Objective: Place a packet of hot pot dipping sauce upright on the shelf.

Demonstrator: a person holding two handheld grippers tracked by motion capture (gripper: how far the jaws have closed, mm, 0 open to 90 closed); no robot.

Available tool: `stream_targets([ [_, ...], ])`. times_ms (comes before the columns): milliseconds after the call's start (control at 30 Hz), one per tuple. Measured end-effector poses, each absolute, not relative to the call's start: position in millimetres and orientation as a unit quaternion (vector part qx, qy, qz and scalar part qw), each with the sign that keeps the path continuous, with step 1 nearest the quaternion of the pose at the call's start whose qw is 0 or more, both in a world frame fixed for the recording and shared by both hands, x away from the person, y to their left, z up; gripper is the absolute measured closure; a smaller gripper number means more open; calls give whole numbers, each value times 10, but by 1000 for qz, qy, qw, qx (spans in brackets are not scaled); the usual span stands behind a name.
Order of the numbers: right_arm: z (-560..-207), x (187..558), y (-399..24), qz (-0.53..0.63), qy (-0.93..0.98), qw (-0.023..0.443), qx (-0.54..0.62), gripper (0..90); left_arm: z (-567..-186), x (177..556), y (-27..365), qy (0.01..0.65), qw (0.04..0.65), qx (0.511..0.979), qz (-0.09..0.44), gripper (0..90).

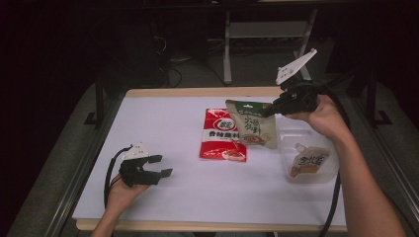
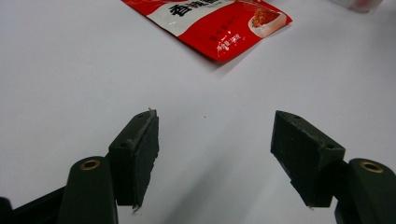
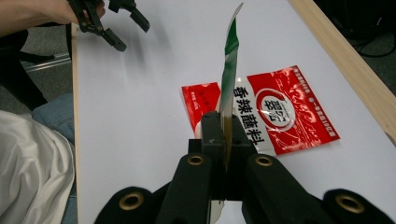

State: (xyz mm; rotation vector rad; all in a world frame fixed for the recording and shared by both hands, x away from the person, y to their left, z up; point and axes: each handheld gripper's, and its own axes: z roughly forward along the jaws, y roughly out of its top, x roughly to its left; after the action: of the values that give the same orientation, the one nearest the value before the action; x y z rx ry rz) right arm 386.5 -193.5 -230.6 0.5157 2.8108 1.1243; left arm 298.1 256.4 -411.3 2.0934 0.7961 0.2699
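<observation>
While the left gripper [image 1: 159, 166] is idling low over the near tabletop [image 1: 197, 197] with its fingers [image 2: 137, 154] spread and empty, the right gripper [image 1: 271, 109] is pinching the green pouch [image 1: 253, 129] by one edge, dangling it above the red packet [image 1: 223, 134]. Beyond, beside the clear tub [image 1: 309, 163], that thin hold is risking a slip, or the swinging pouch is likely catching the rim.

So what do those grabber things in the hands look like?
Both are black. The left gripper has two blocky jaws, brass rivets, a pale plate on top and a black cable. The right gripper has a grey three-cornered plate and a thick black cable. Both forearms are bare.
</observation>
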Motion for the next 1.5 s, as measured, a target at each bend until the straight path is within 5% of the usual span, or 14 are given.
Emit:
stream_targets([
  [1500,-2366,4361,-3035,356,887,58,290,899,-4187,3019,2675,339,424,832,113,274],
])
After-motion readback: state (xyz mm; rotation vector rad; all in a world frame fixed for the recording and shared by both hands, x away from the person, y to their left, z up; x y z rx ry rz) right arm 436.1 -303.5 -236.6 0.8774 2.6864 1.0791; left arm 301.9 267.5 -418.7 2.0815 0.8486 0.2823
